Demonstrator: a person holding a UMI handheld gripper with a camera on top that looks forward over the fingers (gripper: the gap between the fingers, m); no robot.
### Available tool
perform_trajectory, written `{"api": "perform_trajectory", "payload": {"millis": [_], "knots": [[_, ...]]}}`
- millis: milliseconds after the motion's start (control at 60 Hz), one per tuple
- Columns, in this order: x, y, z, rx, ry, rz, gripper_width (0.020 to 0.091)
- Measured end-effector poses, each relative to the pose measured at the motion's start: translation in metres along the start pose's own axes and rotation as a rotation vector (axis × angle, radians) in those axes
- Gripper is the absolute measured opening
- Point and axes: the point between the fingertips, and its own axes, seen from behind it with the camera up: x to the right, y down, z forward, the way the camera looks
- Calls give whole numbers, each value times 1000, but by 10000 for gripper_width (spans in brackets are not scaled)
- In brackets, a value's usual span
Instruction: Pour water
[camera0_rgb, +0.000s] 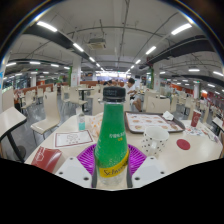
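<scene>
Dead centre between the fingers: green soda bottle (113, 135), yellow label low on the body, cap on, long axis upright and only slightly tilted if at all. Purple pads (86, 156) show on both sides of the bottle's lower body, touching it as far as I can tell, so I read the gripper (112, 162) as clamped on the bottle. Whether the bottle's base rests on the white table (185, 152) or hangs off it — can't tell, base is hidden.

Nothing I can call a receiving cup or glass in view. On the table: red booklet (46, 158) near left, paper sheets (74, 139) behind it, flat tray (152, 123) far right, small red disc (183, 144) on the right. A person (131, 88) stands far back in the hall.

Judgement: the pour turns on tipping that upright axis toward a vessel; target not visible, and the cap looks closed, so pouring isn't ready yet.
</scene>
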Motion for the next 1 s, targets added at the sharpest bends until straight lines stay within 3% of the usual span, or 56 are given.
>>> {"api": "perform_trajectory", "payload": {"millis": [50,150,300,417,717,1000], "knots": [[-1,-1,5,-18,-20,7,358],[-13,-11,10,-61,-123,73,360],[-20,-81,27,-20,-282,438,360],[-4,-123,41,-47,-399,902,356],[18,-108,56,-260,-608,1851,357],[31,-126,37,-302,-757,2216,357]]}}
